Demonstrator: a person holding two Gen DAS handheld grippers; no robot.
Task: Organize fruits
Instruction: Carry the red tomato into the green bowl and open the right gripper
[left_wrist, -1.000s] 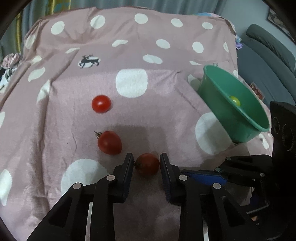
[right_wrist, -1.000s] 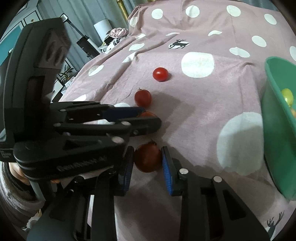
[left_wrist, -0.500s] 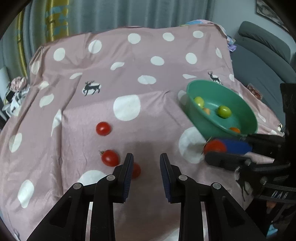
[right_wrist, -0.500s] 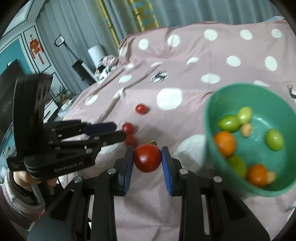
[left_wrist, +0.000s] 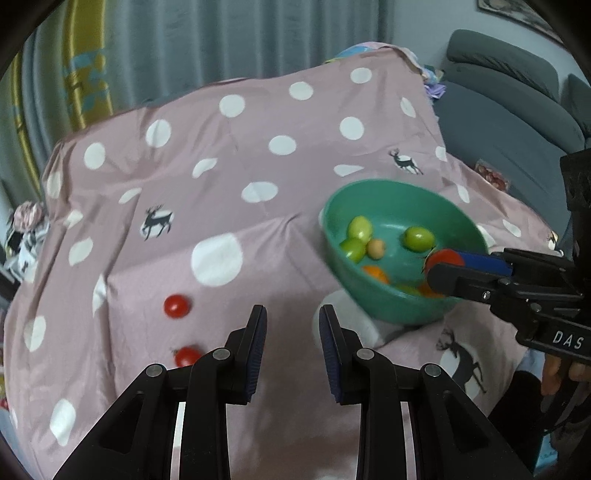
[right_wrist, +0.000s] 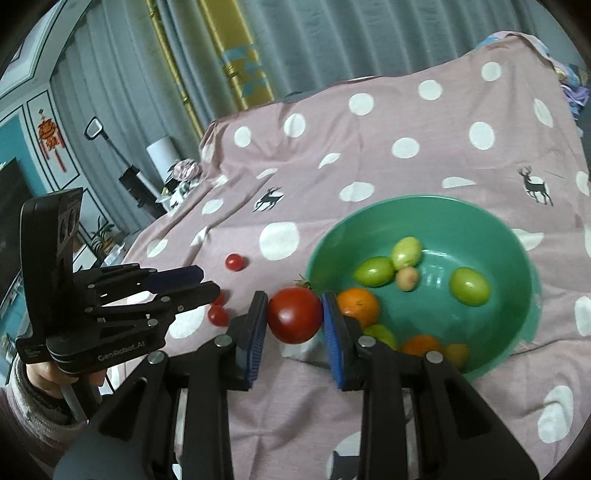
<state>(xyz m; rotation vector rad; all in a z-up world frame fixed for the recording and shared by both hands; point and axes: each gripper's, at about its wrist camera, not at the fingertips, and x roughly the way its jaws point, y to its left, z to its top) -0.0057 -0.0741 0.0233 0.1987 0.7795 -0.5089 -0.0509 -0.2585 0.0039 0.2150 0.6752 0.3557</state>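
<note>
1. Right gripper (right_wrist: 294, 312): jaws clamped on a large red tomato (right_wrist: 294, 315), held at the near-left rim of the bowl, about 9 o'clock from the orange.
2. Left gripper (left_wrist: 289, 332): jaws parted to a moderate gap, nothing between them; it hangs above the cloth, with the bowl at its 1 o'clock.
3. Green bowl (right_wrist: 509, 236): sits on the cloth, tilted toward the cameras. Contents: three green fruits, one at (right_wrist: 470, 285); a small pale peach-coloured fruit (right_wrist: 407, 278); an orange (right_wrist: 357, 307) at the near-left wall; further orange and yellow-green pieces along the near rim, partly hidden by the right gripper's finger.
4. Small red tomatoes on the cloth: one at (left_wrist: 177, 305), at 10 o'clock from the left gripper; a second (left_wrist: 187, 355) just beside its left finger, partly hidden. The right wrist view shows a third (right_wrist: 221, 298) touching the second.
5. Pink cloth (left_wrist: 258, 155): white dots, deer prints; covers the whole work surface.
</note>
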